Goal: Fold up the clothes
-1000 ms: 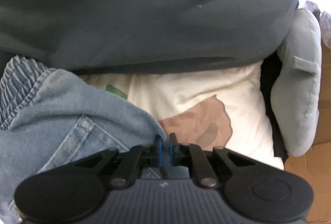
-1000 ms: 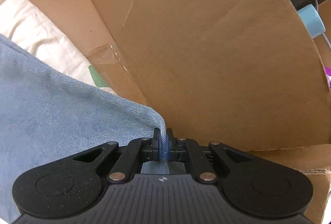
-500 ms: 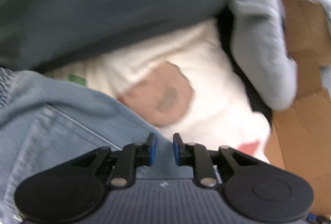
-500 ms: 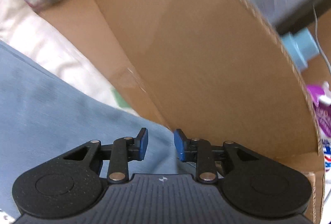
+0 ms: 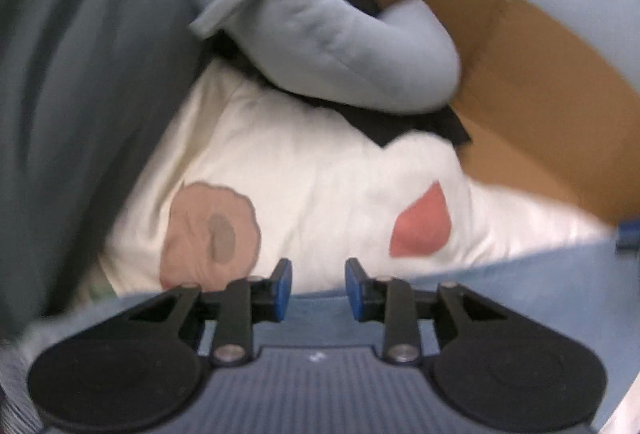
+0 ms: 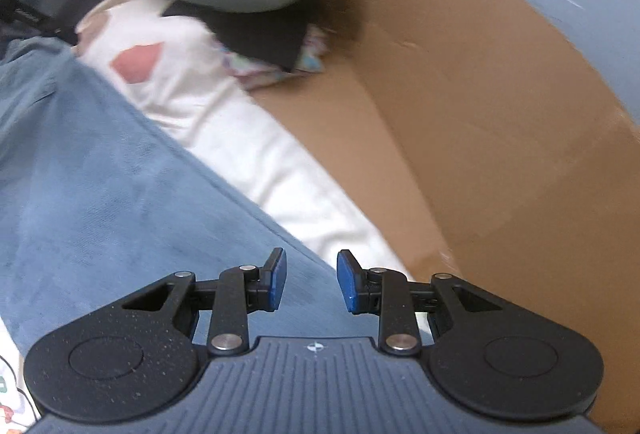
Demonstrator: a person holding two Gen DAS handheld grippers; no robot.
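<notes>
- Now the denim garment lies spread on the cream printed sheet, its long straight edge running diagonally from upper left down to the right hand-held gripper.
- Seen from the left wrist, the same denim fills the bottom right, its edge passing just under the left hand-held gripper.
- Left hand-held gripper: jaws have just been opening and stand apart, nothing pinched; denim lies below the gap.
- Right hand-held gripper: jaws spread, nothing between the pads, the denim edge beneath them.
- Beyond the denim edge a bare band of sheet lies open.
- A grey-blue neck pillow sits on a black cloth at the sheet's far end.
- Brown cardboard borders the sheet's right side closely.
- A dark grey-green fabric closes the left side.
</notes>
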